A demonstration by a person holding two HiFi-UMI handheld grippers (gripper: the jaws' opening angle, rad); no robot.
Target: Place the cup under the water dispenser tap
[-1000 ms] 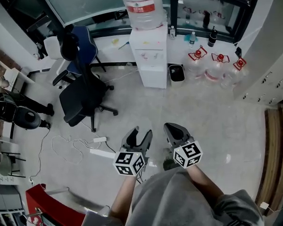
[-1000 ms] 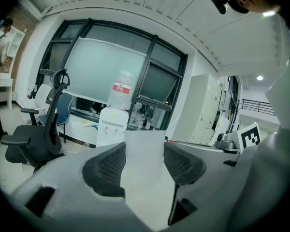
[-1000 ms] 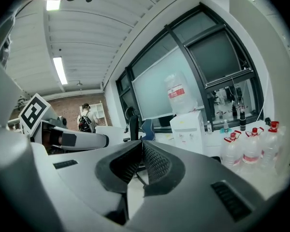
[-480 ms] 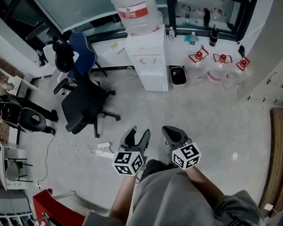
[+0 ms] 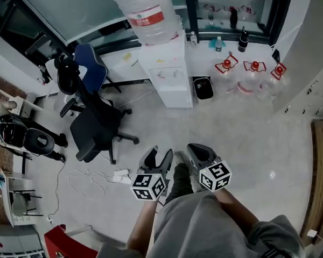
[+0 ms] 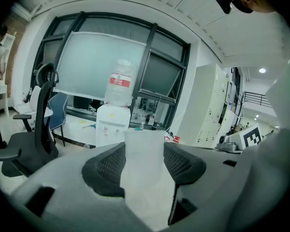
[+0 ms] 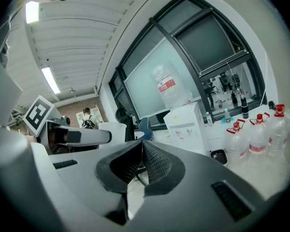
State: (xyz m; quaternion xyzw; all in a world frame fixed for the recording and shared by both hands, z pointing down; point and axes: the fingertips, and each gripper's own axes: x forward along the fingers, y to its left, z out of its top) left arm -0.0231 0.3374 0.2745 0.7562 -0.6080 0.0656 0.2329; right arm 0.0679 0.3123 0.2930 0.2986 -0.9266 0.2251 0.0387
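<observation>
Big items first: white water dispenser (image 5: 167, 74) stands by the glass wall w/ an upturned jug (image 5: 144, 9) on top. A black office chair (image 5: 97, 125) is on the floor to its left in head view, a blue chair (image 5: 91, 61) behind that. A row of red-capped spare bottles (image 5: 253, 77) sits to the dispenser's right, w/ a small black bin (image 5: 203, 87) just beside its base. A white power strip (image 5: 121, 174) w/ loose cable lies on the floor near the person's feet. Both grippers are held low in front of the person, side by side, well apart from the dispenser. Left gripper (image 5: 157, 156) is clamped on the cup (image 6: 144, 170): the translucent white cup sits upright between the pads (image 6: 108, 170), one pad pressing each side, rim poking above the fingertips. Cup is nowhere near the tap. Right gripper (image 5: 199, 153) has its fingertips together w/ nothing between them.
</observation>
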